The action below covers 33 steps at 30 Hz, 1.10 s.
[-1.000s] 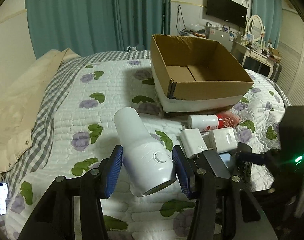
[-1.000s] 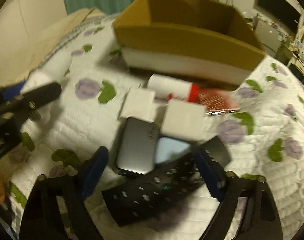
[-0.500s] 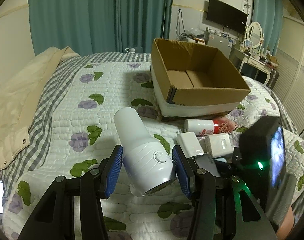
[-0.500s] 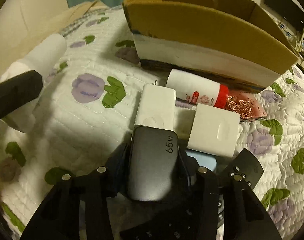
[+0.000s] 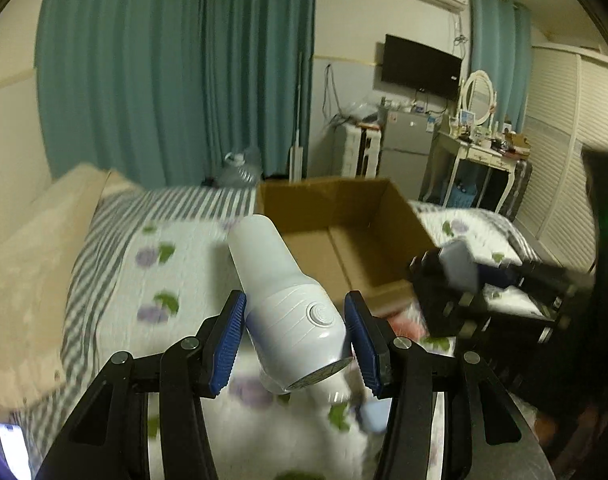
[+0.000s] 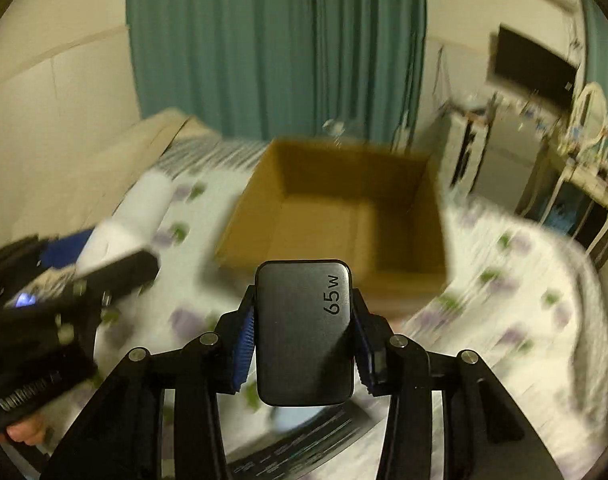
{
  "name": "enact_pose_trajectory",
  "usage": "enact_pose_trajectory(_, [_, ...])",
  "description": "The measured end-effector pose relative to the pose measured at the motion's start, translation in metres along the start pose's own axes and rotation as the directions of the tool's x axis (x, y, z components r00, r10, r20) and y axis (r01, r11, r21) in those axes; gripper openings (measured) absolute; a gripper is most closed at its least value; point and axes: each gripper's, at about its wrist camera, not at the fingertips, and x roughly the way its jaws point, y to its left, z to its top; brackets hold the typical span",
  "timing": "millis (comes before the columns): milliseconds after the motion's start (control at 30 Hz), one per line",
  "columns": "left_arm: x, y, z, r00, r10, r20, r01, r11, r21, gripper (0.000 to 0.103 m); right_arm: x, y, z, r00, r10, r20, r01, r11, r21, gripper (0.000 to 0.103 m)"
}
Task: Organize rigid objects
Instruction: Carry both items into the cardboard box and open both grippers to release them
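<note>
My left gripper (image 5: 295, 336) is shut on a white cylindrical device (image 5: 282, 296) with a round button, held in the air in front of the open cardboard box (image 5: 344, 240). My right gripper (image 6: 302, 332) is shut on a grey 65W charger block (image 6: 304, 332), also lifted and facing the box (image 6: 336, 216). Each gripper shows in the other's view: the right one with the charger (image 5: 460, 270) at right, the left one with the white device (image 6: 132, 224) at left.
The box sits on a floral quilted bed (image 5: 164, 272). A black remote (image 6: 304, 444) lies on the quilt below my right gripper. A beige blanket (image 5: 28, 264) lies at left. A dresser with a mirror (image 5: 480, 98) and a wall TV (image 5: 420, 66) stand behind.
Both grippers have lifted off the bed with their objects and tilted up toward the box. The right gripper closed on the grey charger during this second.
</note>
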Motion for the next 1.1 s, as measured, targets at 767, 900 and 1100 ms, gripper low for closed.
enact_pose_trajectory(767, [0.159,-0.027,0.020,0.992,0.024,-0.122,-0.020,0.999,0.036,0.067,0.113,-0.089,0.031,0.999,-0.036,-0.026,0.038,0.995,0.094,0.042])
enact_pose_trajectory(900, [0.148,-0.026,0.020,0.994,0.032,-0.109,-0.029,0.999,0.034,0.067,0.118,-0.085,0.032,0.999,-0.040,-0.036,0.043,0.995,0.090,0.042])
enact_pose_trajectory(1100, [0.111,-0.024,0.023,0.995,0.051,-0.083,-0.047,0.998,0.043,0.067,0.090,-0.089,0.033,0.993,-0.118,-0.010,0.118,0.986,0.120,0.080])
